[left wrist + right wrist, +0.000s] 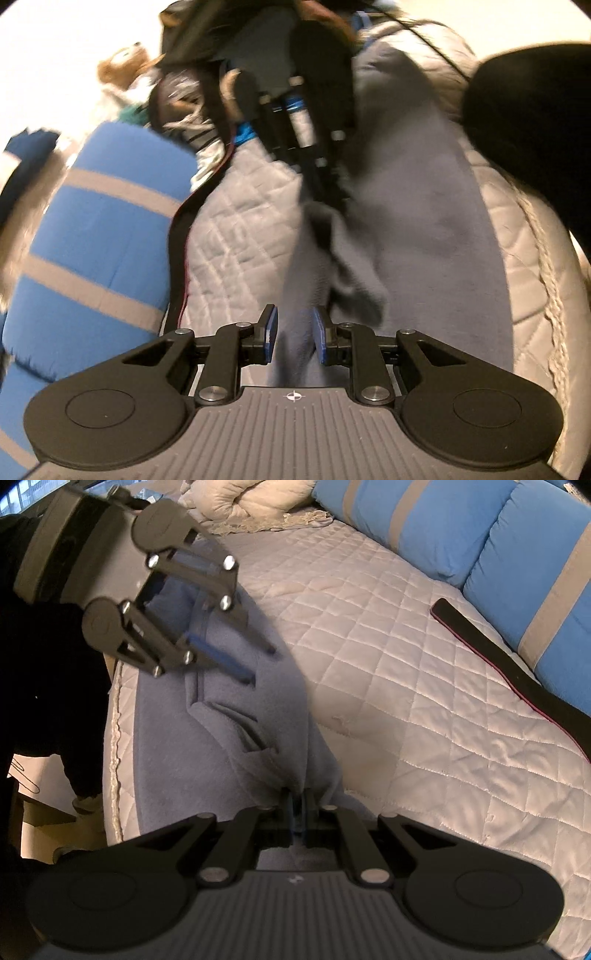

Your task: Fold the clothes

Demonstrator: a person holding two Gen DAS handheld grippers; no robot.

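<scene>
On the quilted bed cover (pixel 388 657), which fills most of the right wrist view, lies the grey-blue garment (pixel 207 746), spread from the upper left of the frame down to the bottom centre. At the bottom centre the right gripper (pixel 297 812) is clenched on a bunched edge of this garment, and folds of cloth run up from its pads. In the upper left of the same view the left gripper (pixel 258 662) hangs above the garment with its two fingers apart and released; no cloth is seen pressed between them. From the left wrist view the left gripper (pixel 291 332) has its blue pads (pixel 271 330) separated over the cloth. Blue pillows with grey stripes (pixel 461 528) stand along the upper right, and a black strap (pixel 509 664) lies on the cover beside them.
</scene>
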